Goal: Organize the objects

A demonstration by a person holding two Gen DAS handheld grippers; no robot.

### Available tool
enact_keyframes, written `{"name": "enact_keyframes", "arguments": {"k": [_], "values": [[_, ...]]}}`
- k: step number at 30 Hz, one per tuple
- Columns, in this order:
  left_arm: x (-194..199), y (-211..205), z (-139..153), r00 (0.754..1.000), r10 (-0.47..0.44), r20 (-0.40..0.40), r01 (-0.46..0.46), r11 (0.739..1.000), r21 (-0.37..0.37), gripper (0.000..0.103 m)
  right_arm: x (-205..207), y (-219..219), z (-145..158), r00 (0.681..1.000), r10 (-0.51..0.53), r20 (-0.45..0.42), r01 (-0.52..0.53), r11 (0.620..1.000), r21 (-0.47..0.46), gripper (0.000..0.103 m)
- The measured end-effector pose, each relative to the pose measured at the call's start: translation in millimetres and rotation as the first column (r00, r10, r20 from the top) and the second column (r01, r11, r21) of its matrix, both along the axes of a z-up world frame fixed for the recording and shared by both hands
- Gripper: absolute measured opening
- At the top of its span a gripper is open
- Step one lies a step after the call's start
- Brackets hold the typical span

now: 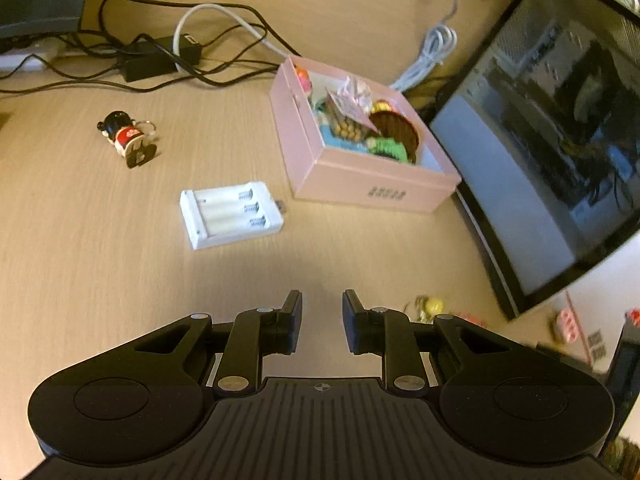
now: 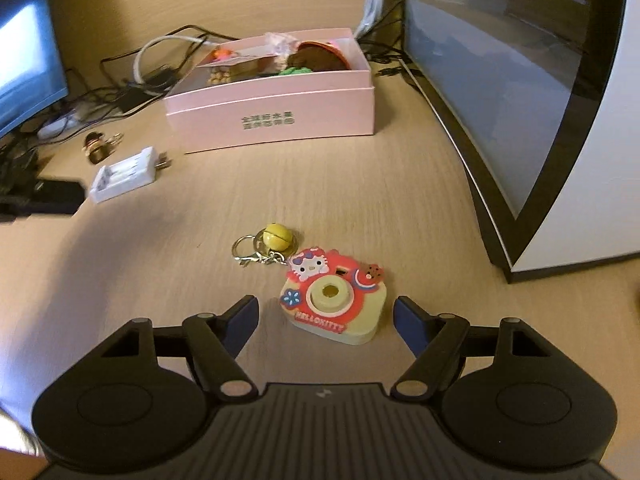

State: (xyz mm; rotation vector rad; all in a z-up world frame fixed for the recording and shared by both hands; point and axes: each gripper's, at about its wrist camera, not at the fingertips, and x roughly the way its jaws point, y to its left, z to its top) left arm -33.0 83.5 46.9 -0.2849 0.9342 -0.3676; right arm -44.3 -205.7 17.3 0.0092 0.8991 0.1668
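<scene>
Between right fingers (image 2: 325,322): toy camera (image 2: 334,304), untouched | both pairs spread, empty

Both wrist views look down and forward over the counter (image 1: 100,240); both share the pink box (image 1: 360,184) (image 2: 272,108), the right from lower and nearer.

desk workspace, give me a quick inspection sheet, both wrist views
surface: light wood desk.
job's things: open pink box already holding trinkets; Hello Kitty camera keychain with yellow bell; white battery charger; doll keychain.
clutter: nothing seen beyond these.
grippers: left gripper open, empty; right gripper open, straddling the camera keychain.
cables: black cables and white cable behind the box.
surroundings: monitor at right.
</scene>
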Motion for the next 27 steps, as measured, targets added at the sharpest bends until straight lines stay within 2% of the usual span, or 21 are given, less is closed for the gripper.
{"name": "enact_keyframes", "arguments": {"k": [2,4,9,16,22,27], "values": [[-3.7,0.9,-1.0,1.000,-0.029,-0.003,0.029,0.999,0.027,0.024,-2.1,7.0,-2.2,0.999,-0.014,0.030,0.015,0.999,-0.029,0.071],[-6.1,2.6,-2.2,0.999,-0.051,-0.009,0.052,0.998,0.038,0.024,-5.1,14.0,-3.0,0.999,-0.003,0.048,0.006,0.998,-0.067,0.057],[-8.2,2.2,-4.1,0.995,-0.101,-0.016,0.102,0.994,0.039,0.024,-15.7,18.0,5.3,0.998,-0.012,0.059,0.015,0.998,-0.058,0.058],[-5.4,-10.0,-5.5,0.990,-0.141,-0.012,0.141,0.990,-0.007,0.024,-27.9,19.1,39.2,0.992,-0.022,0.123,0.029,0.998,-0.056,0.058],[-4.5,-12.6,-7.7,0.994,-0.109,-0.011,0.108,0.992,-0.059,0.024,-15.4,18.6,80.9,0.982,0.019,0.186,-0.012,0.999,-0.039,0.057],[-5.7,-6.2,-6.7,1.000,-0.028,-0.009,0.027,0.996,-0.083,0.024,24.1,23.1,117.0,0.961,0.078,0.266,-0.076,0.997,-0.019,0.057]]}}
